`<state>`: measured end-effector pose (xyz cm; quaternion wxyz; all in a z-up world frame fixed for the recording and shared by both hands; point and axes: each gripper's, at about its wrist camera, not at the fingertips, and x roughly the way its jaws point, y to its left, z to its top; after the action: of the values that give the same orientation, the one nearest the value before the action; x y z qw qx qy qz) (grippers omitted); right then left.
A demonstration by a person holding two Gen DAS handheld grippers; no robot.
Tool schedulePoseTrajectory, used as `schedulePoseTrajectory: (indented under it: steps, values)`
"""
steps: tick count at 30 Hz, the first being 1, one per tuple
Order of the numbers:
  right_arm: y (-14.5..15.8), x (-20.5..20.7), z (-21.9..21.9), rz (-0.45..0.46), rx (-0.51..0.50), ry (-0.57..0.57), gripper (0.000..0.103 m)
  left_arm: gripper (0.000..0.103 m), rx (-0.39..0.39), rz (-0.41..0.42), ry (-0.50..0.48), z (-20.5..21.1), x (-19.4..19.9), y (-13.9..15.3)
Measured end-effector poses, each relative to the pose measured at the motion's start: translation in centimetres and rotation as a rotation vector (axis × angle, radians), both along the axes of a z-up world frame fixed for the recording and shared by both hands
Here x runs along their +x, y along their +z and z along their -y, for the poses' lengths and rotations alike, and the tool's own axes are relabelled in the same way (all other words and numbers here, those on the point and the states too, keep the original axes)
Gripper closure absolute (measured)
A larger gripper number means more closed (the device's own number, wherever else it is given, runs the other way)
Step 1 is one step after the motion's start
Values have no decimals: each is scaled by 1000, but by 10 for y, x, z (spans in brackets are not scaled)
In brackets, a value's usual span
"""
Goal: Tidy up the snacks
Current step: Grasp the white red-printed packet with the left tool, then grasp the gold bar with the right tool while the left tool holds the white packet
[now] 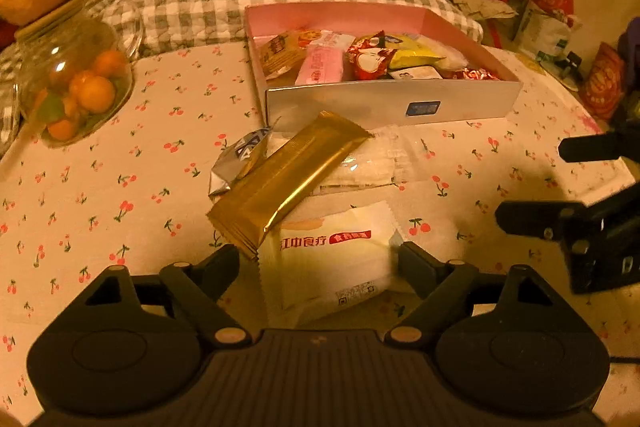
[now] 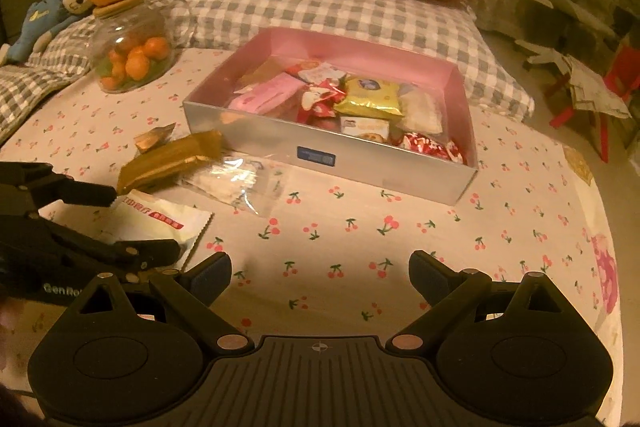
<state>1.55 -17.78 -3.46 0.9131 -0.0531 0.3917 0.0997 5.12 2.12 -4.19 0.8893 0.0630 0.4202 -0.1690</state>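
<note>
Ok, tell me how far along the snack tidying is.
Partly done. The box already holds a pile of snacks. In hand: the left gripper, open, straddles the white packet without gripping. Left: the gold bar, silver wrapper and clear packet. The right gripper is open, empty.

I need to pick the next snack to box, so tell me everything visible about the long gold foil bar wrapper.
The long gold foil bar wrapper is a shiny, sealed, flat packet with crimped ends. It lies slanted on the cherry-print cloth, outside the open silver box. It rests atop a white snack packet with red lettering and a clear plastic packet, beside a small silver wrapper. Its near end sits by the left gripper, whose open jaws flank the white packet.
</note>
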Motion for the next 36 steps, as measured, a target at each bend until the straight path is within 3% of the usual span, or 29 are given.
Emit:
schedulePoseTrajectory:
  steps: [5, 11, 17, 27, 30, 33, 36]
  values:
    - [-5, 1, -1, -9, 0, -3, 6, 39, -35, 4, 15, -11, 0, 2]
    - [-8, 2, -8, -9, 5, 29, 6, 44, -48, -5, 36, -26, -1, 5]
    - [-15, 6, -17, -14, 5, 51, 6, 44, -50, -22, 59, -44, -2, 6]
    - [-13, 10, -27, 6, 45, 110, 6, 44, 47, -14, 78, -69, -15, 11]
    - [-11, 8, -36, 7, 94, 173, 6, 43, 61, -3, 39, -78, -18, 11]
    - [-10, 5, -49, 15, 110, 250, 6, 39, 51, 11, -58, -88, -20, 10]
    - [-13, 2, -62, 22, 93, 313, 7, 21, 52, 20, -135, -94, -21, 10]
